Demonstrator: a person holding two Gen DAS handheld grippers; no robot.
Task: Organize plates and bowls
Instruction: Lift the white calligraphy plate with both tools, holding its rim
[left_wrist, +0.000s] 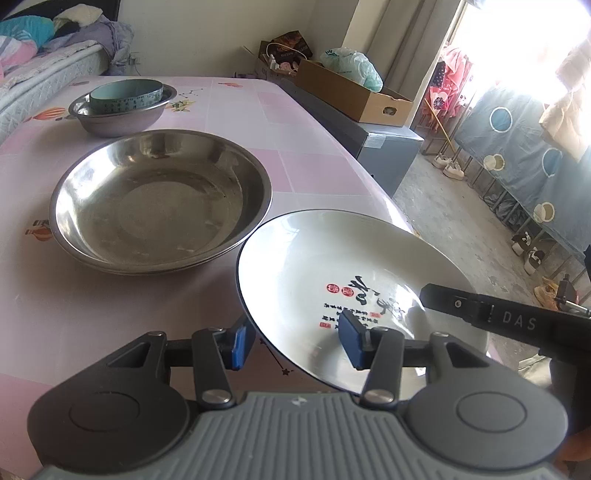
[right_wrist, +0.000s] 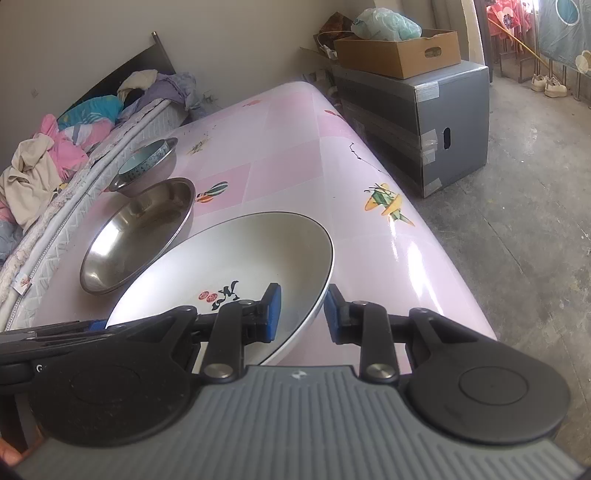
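both your left claw and right claw straddle the white plate's rim, grip unclear; next likely move: carry it into the steel basin.

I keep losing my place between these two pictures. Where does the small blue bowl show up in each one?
Left wrist view: the blue bowl sits top left, inside a small steel bowl.
Right wrist view: the blue bowl is left of centre, in the upper half, again inside the steel bowl.
Shared landmark: the cardboard box beyond the table.
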